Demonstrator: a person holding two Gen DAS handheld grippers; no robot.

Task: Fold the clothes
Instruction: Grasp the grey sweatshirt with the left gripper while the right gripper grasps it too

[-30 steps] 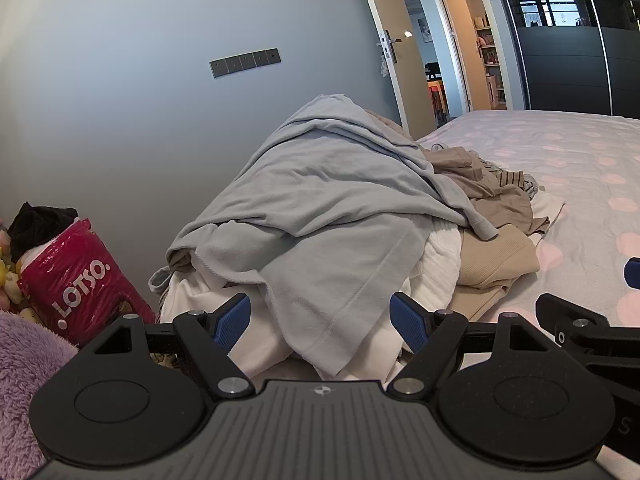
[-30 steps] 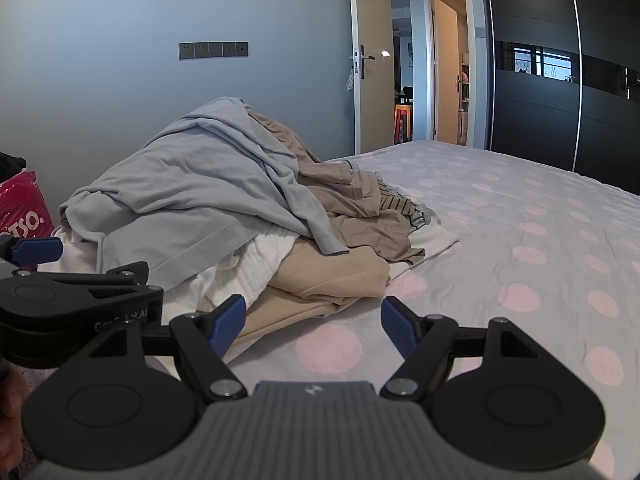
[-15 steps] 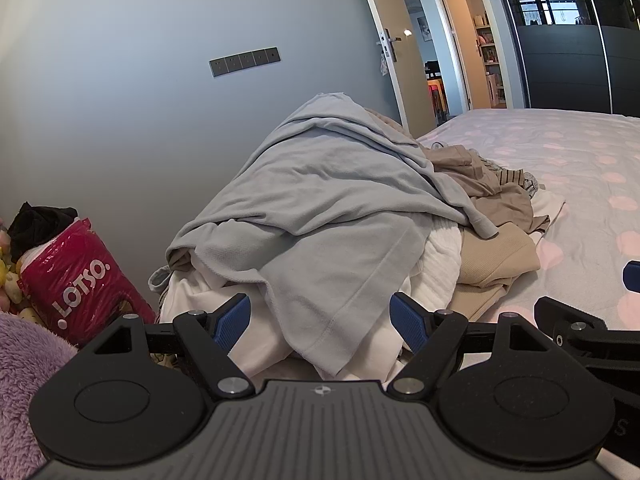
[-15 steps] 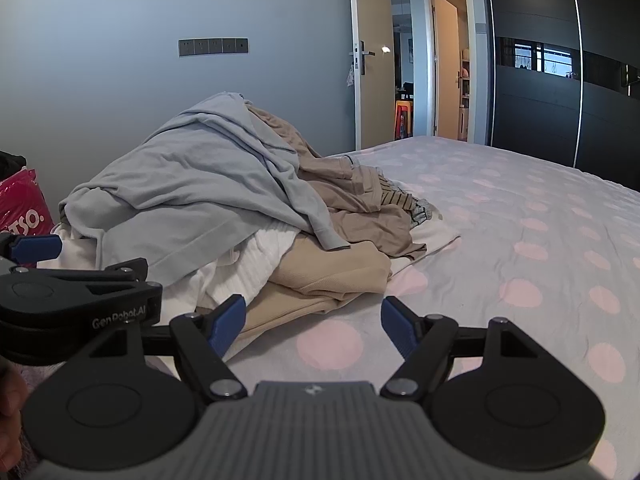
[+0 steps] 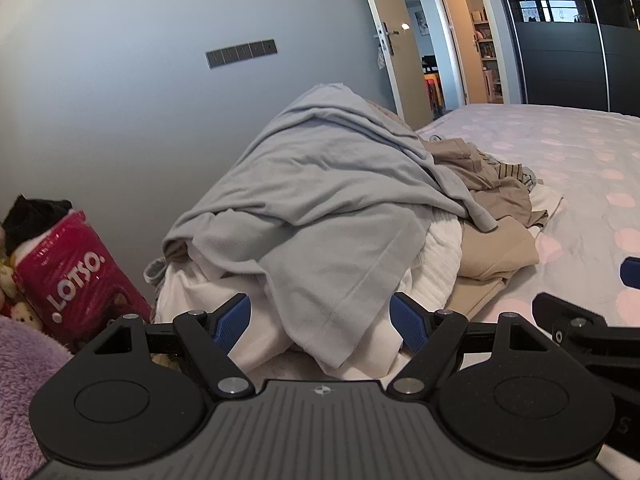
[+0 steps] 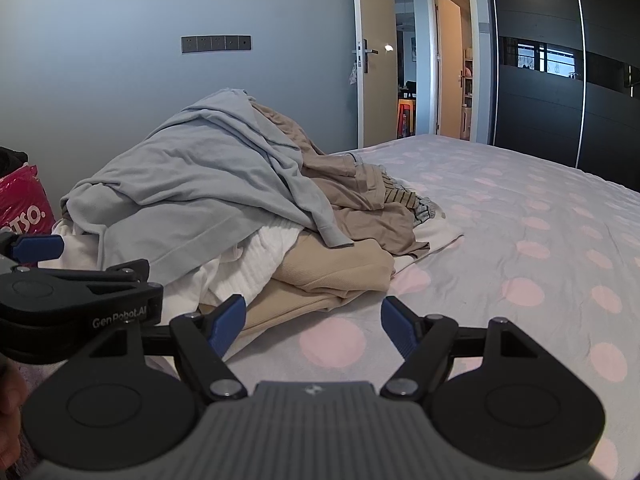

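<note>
Clothes pile point(image 5: 328, 216) just beyond left hand-held gripper point(image 5: 322, 322)

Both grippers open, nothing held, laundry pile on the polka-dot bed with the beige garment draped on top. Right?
Not quite: the top layer is the light blue garment, draped over the pile; the beige garment lies lower, at the pile's right side. Both wrist views show it. The left gripper and right gripper are open and empty; the bed is polka-dotted.

Pale blue-grey garment point(image 5: 320, 200) tops pile. Beneath: white ribbed cloth point(image 5: 440, 256), beige folded garment point(image 6: 336, 264), tan-brown trousers point(image 6: 360, 200), striped dark-and-cream piece point(image 6: 400, 194). Bedsheet point(image 6: 540, 220) light grey-lilac with pink dots. Left gripper point(image 5: 320, 322), right gripper point(image 6: 312, 322): black bodies, blue finger pads. Bag point(image 5: 76, 276) magenta, white "LOTSO" lettering. Fleece point(image 5: 24, 360) lilac. Wall point(image 5: 120, 80) pale blue-grey; wardrobe point(image 6: 560, 60) black.
</note>
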